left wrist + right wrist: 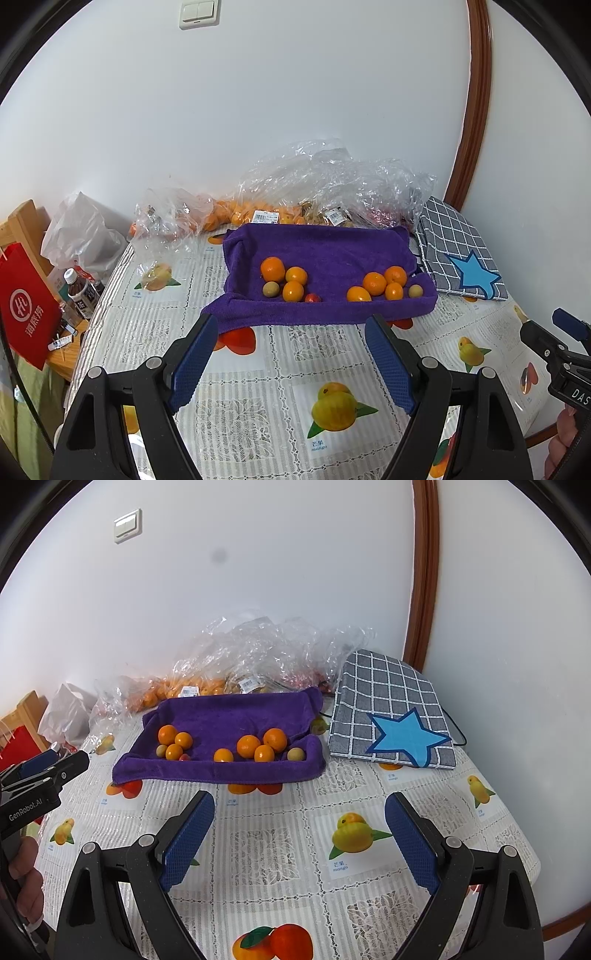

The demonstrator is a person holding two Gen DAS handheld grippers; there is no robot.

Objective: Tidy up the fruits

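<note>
Fruits point(295, 280) sit in two clusters on the purple towel point(332, 251), well ahead of both pairs of fingers. We hold the left gripper point(291, 365) and right gripper point(299, 838) spread wide and empty above the fruit-print tablecloth point(269, 849).

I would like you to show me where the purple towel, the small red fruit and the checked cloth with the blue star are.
purple towel point(332, 247), left wrist view, on its bare middle.
small red fruit point(313, 298), left wrist view, on its centre.
checked cloth point(384, 686), right wrist view, on the grid part above the star.
</note>
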